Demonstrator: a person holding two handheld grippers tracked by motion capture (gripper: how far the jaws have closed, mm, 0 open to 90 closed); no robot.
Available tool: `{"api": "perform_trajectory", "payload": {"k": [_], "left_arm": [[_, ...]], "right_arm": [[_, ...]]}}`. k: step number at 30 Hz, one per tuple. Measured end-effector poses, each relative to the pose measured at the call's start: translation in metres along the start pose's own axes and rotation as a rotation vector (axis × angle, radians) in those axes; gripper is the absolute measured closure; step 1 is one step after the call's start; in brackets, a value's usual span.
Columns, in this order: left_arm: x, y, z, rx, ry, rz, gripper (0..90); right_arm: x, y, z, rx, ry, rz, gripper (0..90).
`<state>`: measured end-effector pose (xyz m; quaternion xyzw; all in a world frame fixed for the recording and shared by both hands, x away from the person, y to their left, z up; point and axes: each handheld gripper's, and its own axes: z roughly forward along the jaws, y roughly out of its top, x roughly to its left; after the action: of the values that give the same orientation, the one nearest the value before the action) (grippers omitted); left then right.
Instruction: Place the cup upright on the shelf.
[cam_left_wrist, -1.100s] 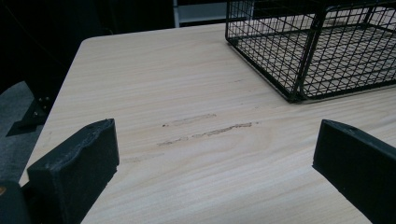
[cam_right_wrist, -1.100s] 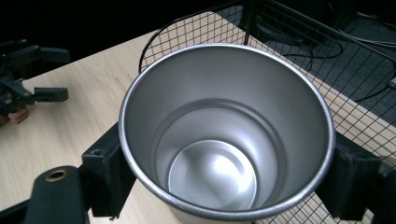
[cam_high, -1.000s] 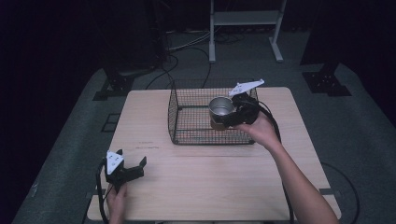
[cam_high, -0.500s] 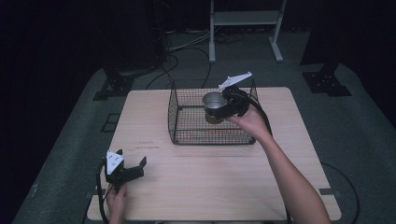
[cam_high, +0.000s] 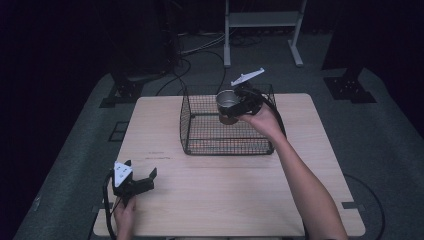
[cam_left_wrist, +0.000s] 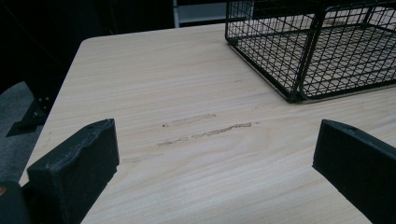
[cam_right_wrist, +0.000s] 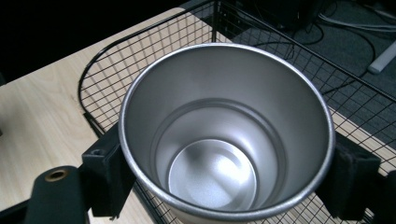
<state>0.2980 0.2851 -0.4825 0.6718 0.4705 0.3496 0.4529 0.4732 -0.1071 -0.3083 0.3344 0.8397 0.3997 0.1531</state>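
An empty steel cup (cam_high: 227, 103) (cam_right_wrist: 224, 135) hangs over the black wire basket (cam_high: 200, 127) (cam_right_wrist: 112, 88), upright, above the basket's far right part. My right gripper (cam_high: 236, 107) (cam_right_wrist: 224, 177) is shut on the cup, one jaw on each side of its wall. At the table's near left corner my left gripper (cam_high: 137, 181) (cam_left_wrist: 215, 158) rests open, nothing between its jaws, pointing toward the basket (cam_left_wrist: 317, 51).
The wooden table (cam_high: 225, 200) has bare surface in front of the basket and to both sides. Beyond the far edge are a dark floor, cables (cam_high: 185, 55) and a white metal stand (cam_high: 262, 30).
My right gripper has lifted the cup and carried it farther back and up over the basket. The left gripper has stayed put.
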Motion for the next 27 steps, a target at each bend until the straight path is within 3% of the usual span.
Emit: {"api": "perform_trajectory", "payload": {"k": [14, 18, 21, 25, 27], "left_arm": [[0.000, 0.000, 0.000, 0.002, 0.001, 0.003, 0.0], [0.000, 0.000, 0.000, 0.001, 0.000, 0.001, 0.0], [0.000, 0.000, 0.000, 0.005, 0.001, 0.002, 0.0], [0.000, 0.000, 0.000, 0.005, 0.001, 0.002, 0.0], [0.000, 0.000, 0.000, 0.005, 0.001, 0.001, 0.0]], "right_arm": [[-0.014, 0.014, 0.016, 0.005, -0.022, 0.031, 18.0], [-0.019, 0.013, 0.023, 0.015, -0.050, 0.042, 18.0], [-0.024, 0.010, 0.029, 0.011, -0.029, 0.078, 18.0], [-0.026, 0.008, 0.036, 0.020, -0.039, 0.075, 17.9], [-0.028, 0.005, 0.041, 0.021, -0.018, 0.086, 17.9]]}}
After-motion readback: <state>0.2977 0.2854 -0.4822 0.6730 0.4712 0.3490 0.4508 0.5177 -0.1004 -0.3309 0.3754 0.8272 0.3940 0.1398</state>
